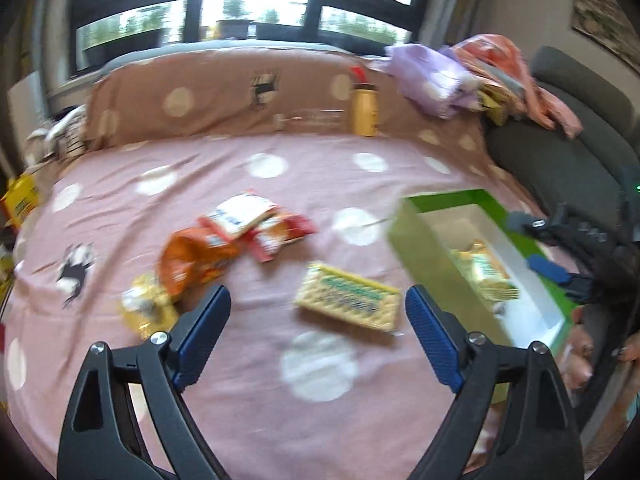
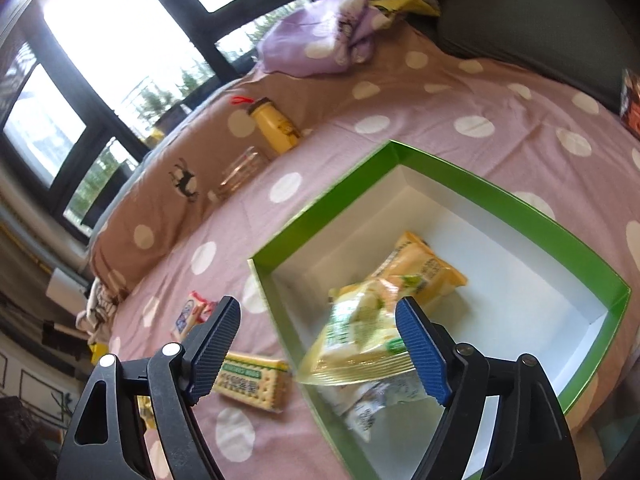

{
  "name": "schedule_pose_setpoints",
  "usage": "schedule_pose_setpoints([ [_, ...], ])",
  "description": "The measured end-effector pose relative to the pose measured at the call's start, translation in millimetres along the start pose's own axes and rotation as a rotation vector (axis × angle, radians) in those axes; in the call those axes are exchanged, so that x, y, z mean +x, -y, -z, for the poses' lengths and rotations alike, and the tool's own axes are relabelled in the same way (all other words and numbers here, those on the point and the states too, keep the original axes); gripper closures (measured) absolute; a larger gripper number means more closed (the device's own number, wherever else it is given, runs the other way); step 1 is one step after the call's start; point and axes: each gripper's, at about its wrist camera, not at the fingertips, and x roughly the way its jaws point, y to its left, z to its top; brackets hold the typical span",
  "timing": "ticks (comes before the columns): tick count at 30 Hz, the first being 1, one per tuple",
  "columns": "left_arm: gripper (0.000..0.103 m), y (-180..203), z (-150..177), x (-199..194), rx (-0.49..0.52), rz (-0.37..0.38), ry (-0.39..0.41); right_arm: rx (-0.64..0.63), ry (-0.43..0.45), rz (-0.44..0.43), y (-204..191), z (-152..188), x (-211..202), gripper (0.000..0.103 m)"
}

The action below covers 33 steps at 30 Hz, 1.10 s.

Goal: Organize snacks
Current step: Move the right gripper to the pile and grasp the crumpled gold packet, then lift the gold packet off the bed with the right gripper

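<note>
A green box (image 2: 348, 182) with a white inside sits on the pink dotted bedspread; it also shows at the right of the left wrist view (image 1: 436, 240). Two yellow snack packs lie inside it (image 2: 420, 272) (image 2: 356, 340). My right gripper (image 2: 318, 344) is open above the box's near corner, with the nearer pack between and below its fingers. My left gripper (image 1: 318, 328) is open and empty over the bedspread, just short of a yellow cracker pack (image 1: 348, 300). Red and white packs (image 1: 256, 220), an orange bag (image 1: 196, 260) and a gold wrapper (image 1: 148, 308) lie to the left.
A yellow bottle (image 1: 364, 110) and a clear glass (image 2: 244, 168) stand at the brown pillow edge. A purple cloth bundle (image 1: 432, 76) and orange bags (image 1: 504, 64) lie at the back right. A grey sofa (image 1: 560, 152) borders the right. A yellow box (image 1: 20, 200) sits far left.
</note>
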Motion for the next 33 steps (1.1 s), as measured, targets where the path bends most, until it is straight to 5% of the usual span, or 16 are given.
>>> schedule_pose_setpoints([
  [9, 0.013, -73.0, 17.0, 9.8, -0.164, -0.140, -0.017, -0.193, -0.011, 0.009, -59.3, 24.9, 7.3, 0.017],
  [15, 0.013, -118.8, 20.3, 8.9, -0.309, -0.171, -0.038, -0.268, -0.057, -0.074, -93.3, 44.3, 15.7, 0.017],
  [20, 0.013, -145.9, 24.7, 13.7, -0.397, -0.201, -0.079, -0.309, -0.190, -0.192, -116.0, 62.4, 40.0, 0.017],
  [29, 0.013, -158.6, 21.3, 37.0, -0.432, -0.134, -0.140, -0.405, -0.445, -0.376, -185.5, 90.3, 88.2, 0.017],
  [33, 0.014, -163.0, 19.3, 47.6, -0.452, -0.110, -0.161, -0.454, -0.553, -0.408, -222.8, 101.1, 120.0, 0.029],
])
